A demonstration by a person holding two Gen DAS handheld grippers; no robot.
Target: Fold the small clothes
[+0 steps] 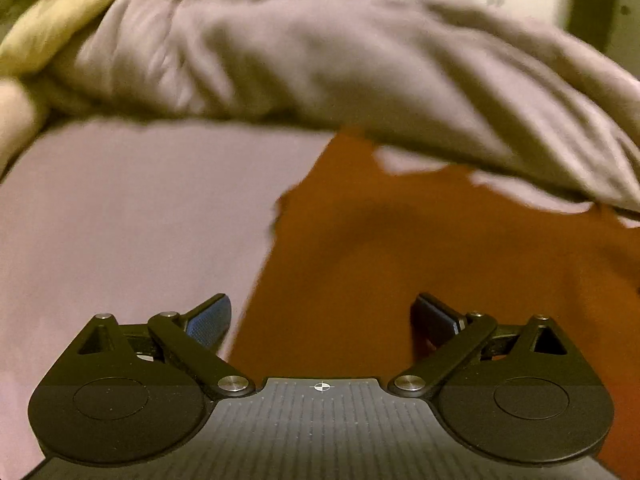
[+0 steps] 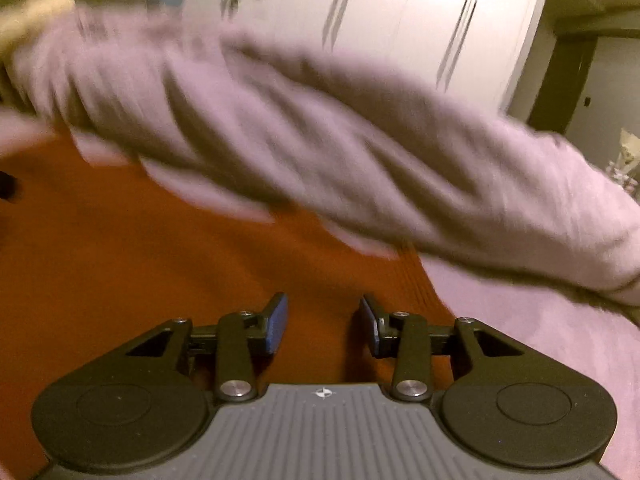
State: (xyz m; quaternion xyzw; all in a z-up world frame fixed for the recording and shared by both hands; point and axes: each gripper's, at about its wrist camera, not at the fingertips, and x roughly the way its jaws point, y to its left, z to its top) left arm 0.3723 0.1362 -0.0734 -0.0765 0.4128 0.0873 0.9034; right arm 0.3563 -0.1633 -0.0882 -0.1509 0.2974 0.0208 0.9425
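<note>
Orange garment [image 1: 400, 280] flat on bed, both grippers' jaws open, empty

left gripper [image 1: 322, 316]: jaws wide, empty | right gripper [image 2: 323, 322]: jaws parted, empty

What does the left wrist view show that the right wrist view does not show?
Only the left wrist view shows the left tongs, open wide with nothing between them, and a yellowish pillow clearly at the upper left. Only the right wrist view shows the right tongs, open less wide and also empty, and a white wardrobe behind the bed. Both views share the orange garment lying flat on the pale purple sheet, and the bunched purple-grey blanket beyond it.
</note>
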